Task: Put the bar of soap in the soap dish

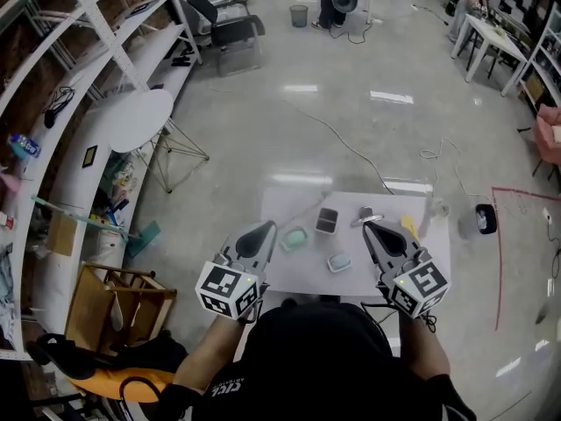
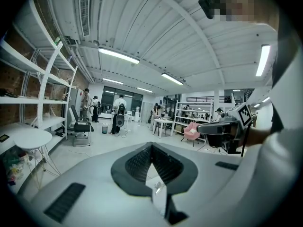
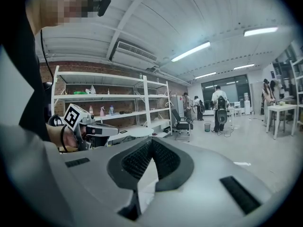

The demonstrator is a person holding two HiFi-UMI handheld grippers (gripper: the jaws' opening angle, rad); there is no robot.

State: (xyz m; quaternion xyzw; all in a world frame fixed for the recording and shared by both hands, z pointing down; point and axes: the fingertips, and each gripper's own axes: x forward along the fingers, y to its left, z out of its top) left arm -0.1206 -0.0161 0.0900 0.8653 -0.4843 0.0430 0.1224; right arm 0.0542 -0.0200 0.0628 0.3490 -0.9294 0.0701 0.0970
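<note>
In the head view a small white table [image 1: 289, 274] stands below me. On it lies a green oval soap dish [image 1: 294, 238] with a paler middle. To its right is a pale blue-grey block [image 1: 339, 262], perhaps the bar of soap. My left gripper [image 1: 266, 227] is held level above the table's left edge, its jaws shut and empty. My right gripper [image 1: 369, 227] hovers over the table's right part, also shut and empty. Both gripper views look out across the room over closed tips, the left gripper [image 2: 151, 146] and the right gripper [image 3: 151, 142]; neither shows the soap or the dish.
Also on the table are a dark square container [image 1: 327, 221], a metal piece [image 1: 366, 216], a yellow item [image 1: 409, 225] and a clear cup [image 1: 436, 207]. White shelves [image 1: 96, 51], a round table [image 1: 140, 119] and a wooden chair [image 1: 118, 301] stand at the left. Cables cross the floor.
</note>
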